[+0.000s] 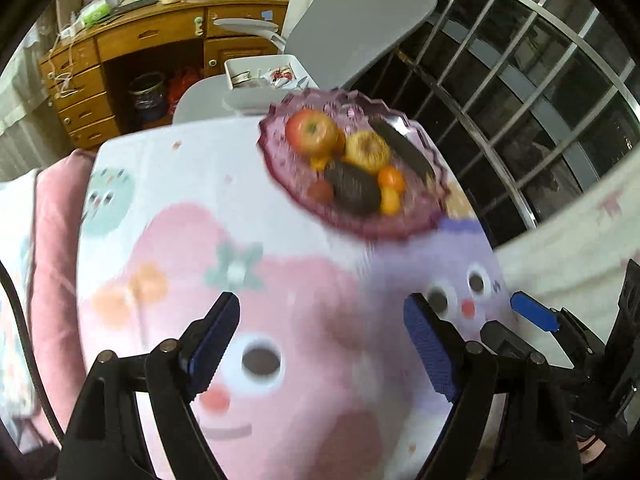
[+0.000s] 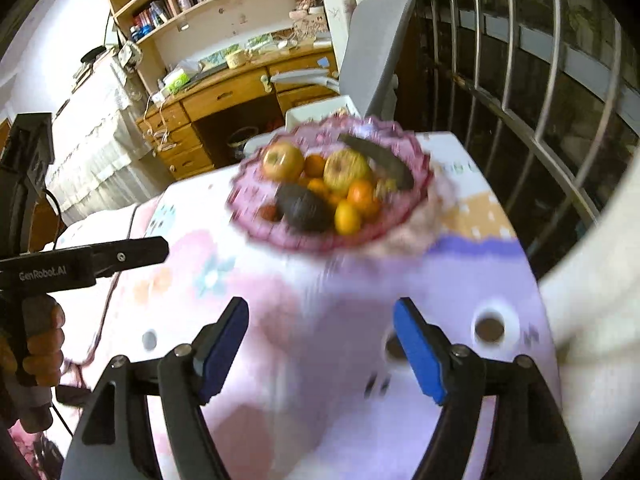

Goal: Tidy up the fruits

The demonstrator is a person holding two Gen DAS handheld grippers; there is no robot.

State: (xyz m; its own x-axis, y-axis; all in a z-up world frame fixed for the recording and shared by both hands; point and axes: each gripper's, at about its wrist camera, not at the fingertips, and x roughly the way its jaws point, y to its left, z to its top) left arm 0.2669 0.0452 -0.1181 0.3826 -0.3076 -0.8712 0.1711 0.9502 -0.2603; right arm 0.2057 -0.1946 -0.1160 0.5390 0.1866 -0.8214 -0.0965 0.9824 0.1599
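Both grippers empty, jaws spread wide: left gripper point(image 1: 320, 344) at bottom of the left wrist view, right gripper point(image 2: 320, 344) at bottom of the right wrist view, each hovering over the cartoon-print tablecloth point(image 1: 280, 280) with nothing between the pads. No loose fruit visible on the cloth near them. Further up, centre-right of frame, the purple scalloped plate point(image 1: 280, 160) holds everything: two apples point(image 1: 312, 132), an avocado point(image 1: 352, 188), several small oranges point(image 1: 391, 180), a dark elongated item point(image 1: 400, 148) — motion blur, can't tell what it is. Behind the plate, grey chair point(image 1: 360, 20) and wooden desk point(image 1: 120, 40). Judgement: fruit all gathered on the plate, so either near done or sorting out of it hasn't begun.
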